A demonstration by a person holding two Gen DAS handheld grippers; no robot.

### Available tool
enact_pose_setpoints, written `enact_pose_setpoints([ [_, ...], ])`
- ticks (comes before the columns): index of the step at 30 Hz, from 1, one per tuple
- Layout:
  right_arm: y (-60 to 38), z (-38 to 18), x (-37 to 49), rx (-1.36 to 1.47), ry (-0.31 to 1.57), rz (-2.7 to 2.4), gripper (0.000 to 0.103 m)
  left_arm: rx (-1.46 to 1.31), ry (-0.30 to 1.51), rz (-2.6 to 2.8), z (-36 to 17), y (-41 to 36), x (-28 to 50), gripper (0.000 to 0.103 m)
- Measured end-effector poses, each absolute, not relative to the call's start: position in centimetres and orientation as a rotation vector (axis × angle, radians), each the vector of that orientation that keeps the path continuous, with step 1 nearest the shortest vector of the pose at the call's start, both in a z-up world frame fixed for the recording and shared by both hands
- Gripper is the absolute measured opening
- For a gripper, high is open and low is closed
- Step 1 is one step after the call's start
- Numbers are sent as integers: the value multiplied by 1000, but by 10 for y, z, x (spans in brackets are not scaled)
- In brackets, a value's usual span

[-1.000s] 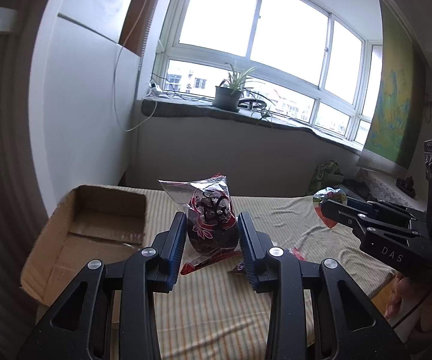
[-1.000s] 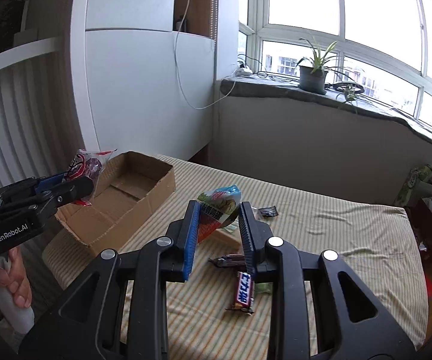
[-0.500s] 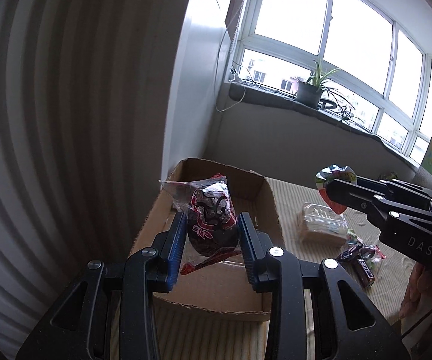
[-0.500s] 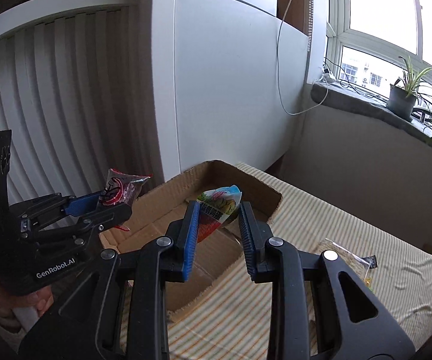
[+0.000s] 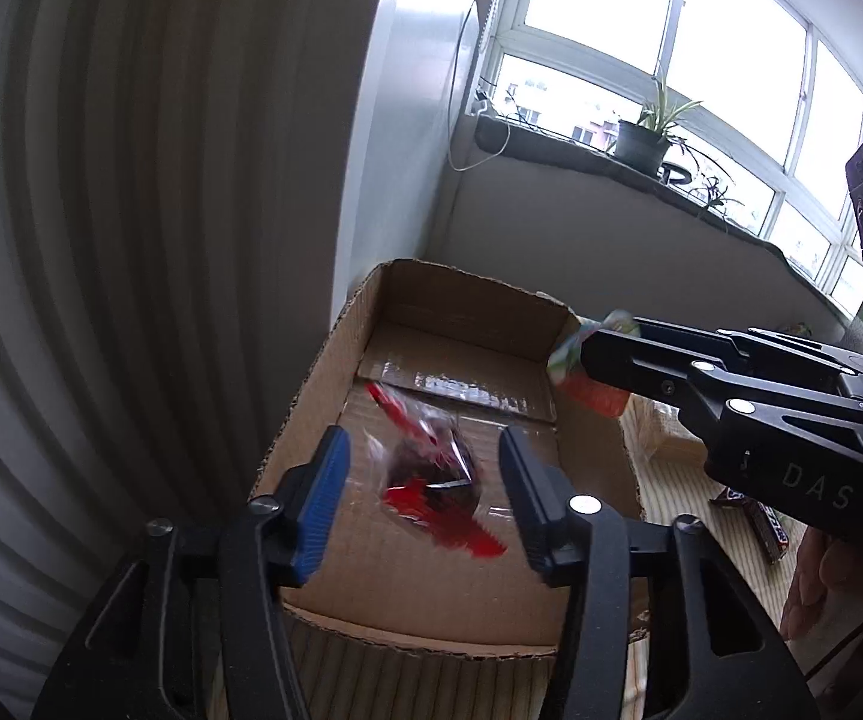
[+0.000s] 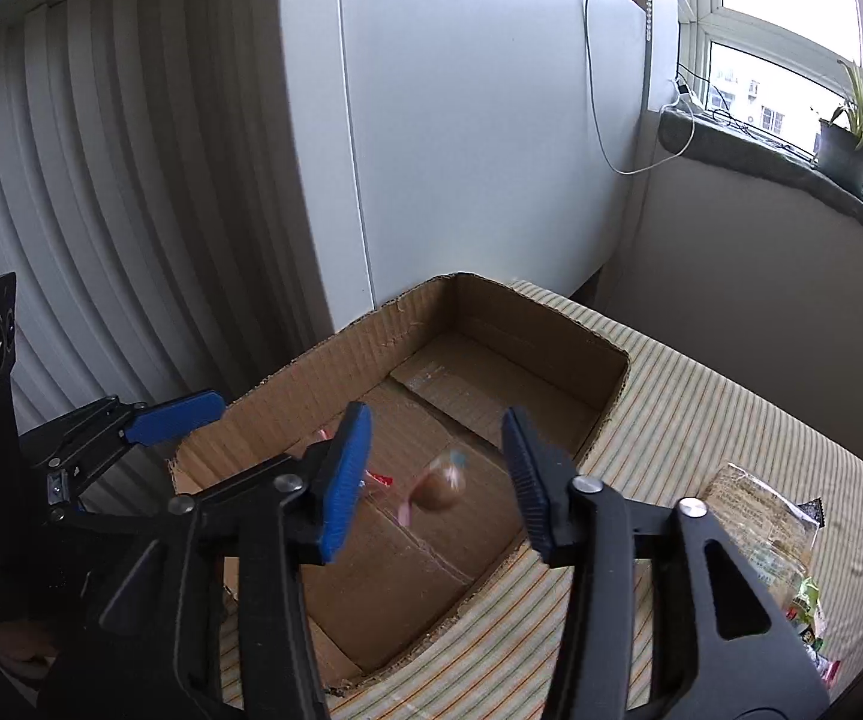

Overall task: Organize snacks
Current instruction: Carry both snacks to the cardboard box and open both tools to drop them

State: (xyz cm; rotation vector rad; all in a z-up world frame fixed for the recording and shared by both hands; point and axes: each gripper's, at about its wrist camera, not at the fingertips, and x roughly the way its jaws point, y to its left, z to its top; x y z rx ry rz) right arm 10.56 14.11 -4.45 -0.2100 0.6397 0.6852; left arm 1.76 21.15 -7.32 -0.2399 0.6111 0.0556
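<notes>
An open cardboard box (image 5: 425, 294) stands on the striped bed; it also shows in the right wrist view (image 6: 557, 318). My left gripper (image 5: 422, 492) is open over the box, and the red and dark snack packet (image 5: 431, 474) is blurred between its jaws, free of them, above the box floor. My right gripper (image 6: 437, 468) is open over the box, and the colourful snack packet (image 6: 440, 483) is blurred below it inside the box. In the left wrist view the right gripper (image 5: 596, 360) still shows that packet (image 5: 590, 387) at its tips.
A white wall and a ribbed panel stand right behind the box. On the striped bedcover (image 6: 701, 414) to the right lie a clear bag of crackers (image 6: 755, 516) and chocolate bars (image 5: 761, 519). A window sill with a potted plant (image 6: 848, 138) runs at the back.
Both grippers have moved over the box and opened. The red packet and the colourful packet have left the jaws and are dropping into the box.
</notes>
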Motion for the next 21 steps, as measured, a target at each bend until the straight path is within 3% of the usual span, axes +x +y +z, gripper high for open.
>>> enact_pose_setpoints([
  [2, 136, -42, 102, -203, 629, 681, 58, -236, 598, 78, -73, 213, 13, 76],
  [21, 114, -18, 67, -170, 564, 715, 58, -235, 536, 149, -44, 217, -18, 76],
])
